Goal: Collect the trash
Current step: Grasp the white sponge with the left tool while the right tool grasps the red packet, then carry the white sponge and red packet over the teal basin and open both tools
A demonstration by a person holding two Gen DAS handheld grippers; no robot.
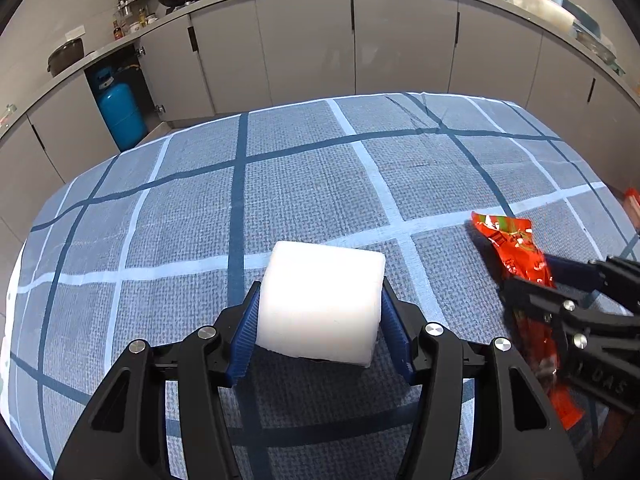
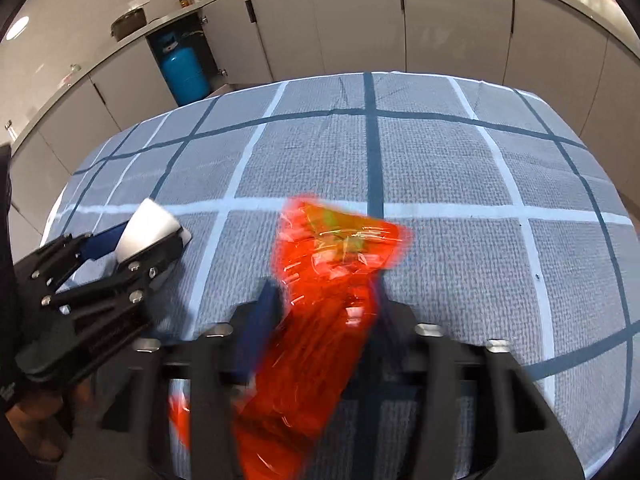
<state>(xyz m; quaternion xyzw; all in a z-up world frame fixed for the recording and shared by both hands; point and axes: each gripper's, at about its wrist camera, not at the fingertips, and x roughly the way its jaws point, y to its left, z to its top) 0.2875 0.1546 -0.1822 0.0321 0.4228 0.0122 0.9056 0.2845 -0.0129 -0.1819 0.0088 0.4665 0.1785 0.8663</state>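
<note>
A white paper roll [image 1: 320, 304] sits between the blue pads of my left gripper [image 1: 321, 286], which is shut on it just above the checked blue tablecloth [image 1: 320, 180]. In the right wrist view the same roll [image 2: 150, 222] shows at the left in the left gripper [image 2: 154, 236]. A crinkly red-orange snack wrapper [image 2: 332, 264], blurred, stands up between the pads of my right gripper [image 2: 326, 286], which is shut on it. In the left wrist view the wrapper [image 1: 512, 240] sticks out of the right gripper [image 1: 530, 276] at the right.
Grey kitchen cabinets [image 1: 312, 40] run along the far side beyond the table. A blue gas cylinder [image 1: 120, 112] stands in an open cabinet at the left. Pots and bottles crowd the counter. A hand [image 2: 36, 420] holds the left gripper. Something red [image 1: 632, 200] lies at the right table edge.
</note>
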